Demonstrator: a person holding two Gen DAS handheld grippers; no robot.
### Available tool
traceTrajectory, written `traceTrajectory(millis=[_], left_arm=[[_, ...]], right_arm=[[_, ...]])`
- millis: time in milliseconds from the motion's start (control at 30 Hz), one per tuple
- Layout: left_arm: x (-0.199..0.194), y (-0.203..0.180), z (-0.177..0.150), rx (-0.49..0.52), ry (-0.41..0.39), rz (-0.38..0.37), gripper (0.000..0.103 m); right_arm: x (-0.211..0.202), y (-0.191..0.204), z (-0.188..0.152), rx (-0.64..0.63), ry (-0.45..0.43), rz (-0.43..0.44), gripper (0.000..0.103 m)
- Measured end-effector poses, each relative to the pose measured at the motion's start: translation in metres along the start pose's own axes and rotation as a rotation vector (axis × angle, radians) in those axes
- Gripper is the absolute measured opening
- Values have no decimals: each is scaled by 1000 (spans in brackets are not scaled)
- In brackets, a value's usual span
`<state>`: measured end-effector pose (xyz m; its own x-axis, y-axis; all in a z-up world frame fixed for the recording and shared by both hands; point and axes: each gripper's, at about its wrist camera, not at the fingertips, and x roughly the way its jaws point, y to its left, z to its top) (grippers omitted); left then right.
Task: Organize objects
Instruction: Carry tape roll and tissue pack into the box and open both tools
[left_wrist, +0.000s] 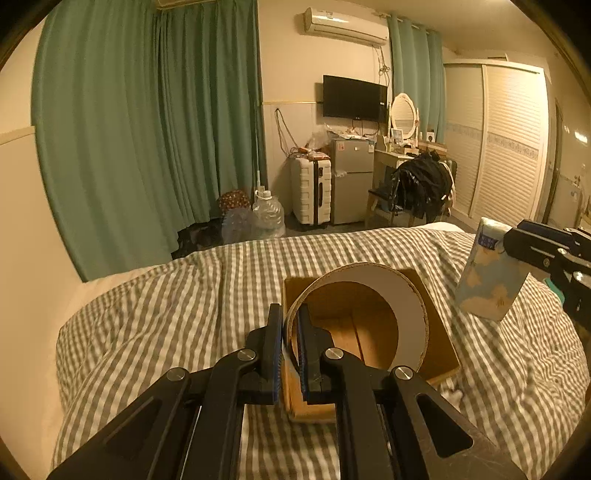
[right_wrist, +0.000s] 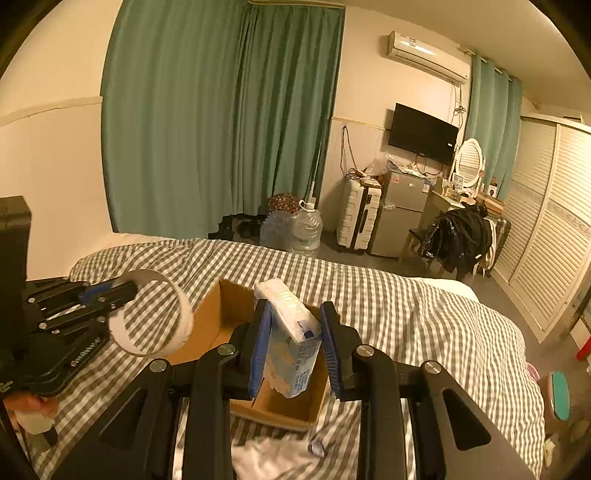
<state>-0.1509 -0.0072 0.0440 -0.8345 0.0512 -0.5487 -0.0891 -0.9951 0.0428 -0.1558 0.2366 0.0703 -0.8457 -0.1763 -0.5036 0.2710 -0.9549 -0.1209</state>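
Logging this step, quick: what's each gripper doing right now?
Left gripper: shut on the wall of the cardboard ring.
Right gripper: shut on the tissue pack.

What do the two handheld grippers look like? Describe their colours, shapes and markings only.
Both the left gripper and the right gripper are matte black linkage frames with silver round pivot bolts and slotted cut-outs in the arms. Each flat finger carries a blue ribbed pad. The right wrist view shows small white lettering on the left gripper's side; it is too small to read.
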Motion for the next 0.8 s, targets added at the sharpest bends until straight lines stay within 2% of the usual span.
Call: traceTrajectory(millis=[200,533,800], left_arm=[[48,-18,12,38,31,-17,7],[128,-42,-6,95,127,-32,7],[155,-45,-23,119,185,-37,7]], right_arm=[[54,-14,6,27,40,14,27],[144,-24,-31,46,166,53,27],[175,-31,-59,70,238,88,27]])
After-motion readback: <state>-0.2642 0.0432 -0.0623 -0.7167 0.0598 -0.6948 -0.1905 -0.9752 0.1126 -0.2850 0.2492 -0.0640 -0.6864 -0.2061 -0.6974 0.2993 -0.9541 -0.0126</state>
